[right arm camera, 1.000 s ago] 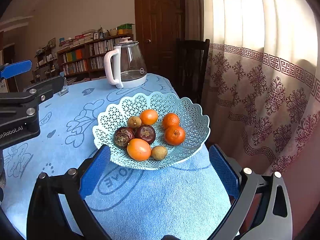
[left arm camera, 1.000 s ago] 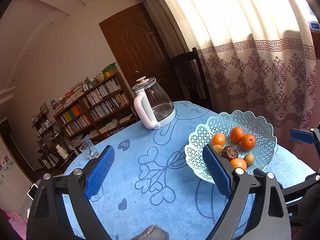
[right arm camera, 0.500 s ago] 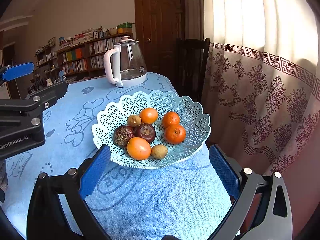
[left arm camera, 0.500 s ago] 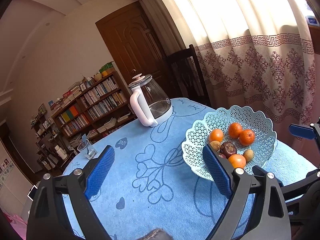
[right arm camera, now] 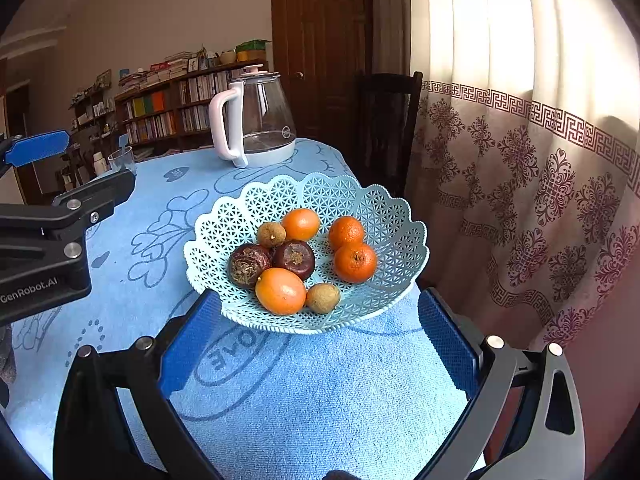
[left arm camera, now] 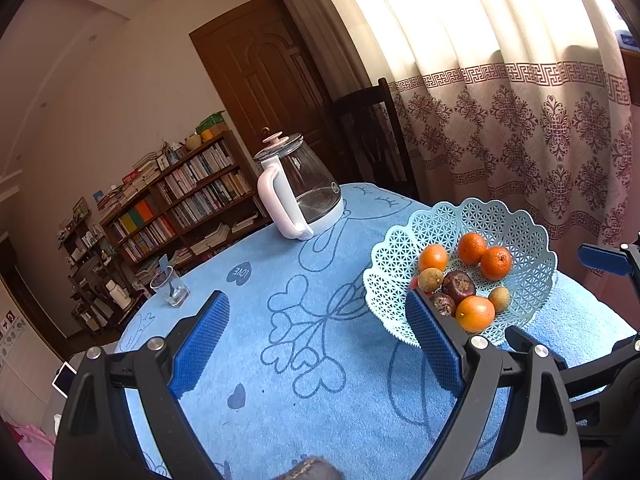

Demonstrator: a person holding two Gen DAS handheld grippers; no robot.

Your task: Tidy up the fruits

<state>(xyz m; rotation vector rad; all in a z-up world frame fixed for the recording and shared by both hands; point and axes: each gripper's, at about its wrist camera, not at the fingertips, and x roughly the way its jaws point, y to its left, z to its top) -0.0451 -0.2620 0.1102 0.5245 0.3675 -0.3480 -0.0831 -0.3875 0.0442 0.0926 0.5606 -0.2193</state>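
Observation:
A pale blue lattice fruit basket (right arm camera: 372, 208) stands on the blue tablecloth and holds several fruits: oranges (right arm camera: 355, 262), two dark purple fruits (right arm camera: 295, 257) and small brown fruits (right arm camera: 323, 298). It also shows in the left wrist view (left arm camera: 516, 220). My right gripper (right arm camera: 316, 344) is open and empty, just in front of the basket's near rim. My left gripper (left arm camera: 316, 344) is open and empty over the cloth, to the left of the basket, its right finger overlapping the basket's rim in view.
A glass kettle (left arm camera: 300, 192) with a white handle stands at the table's far side. A small glass (left arm camera: 170, 290) sits near the left edge. A dark chair (right arm camera: 388, 128), a curtain and bookshelves lie beyond the round table's edge.
The left gripper has lifted and tilted a little, so the kettle and basket sit slightly lower in its view. The right gripper has barely moved. Both stay open.

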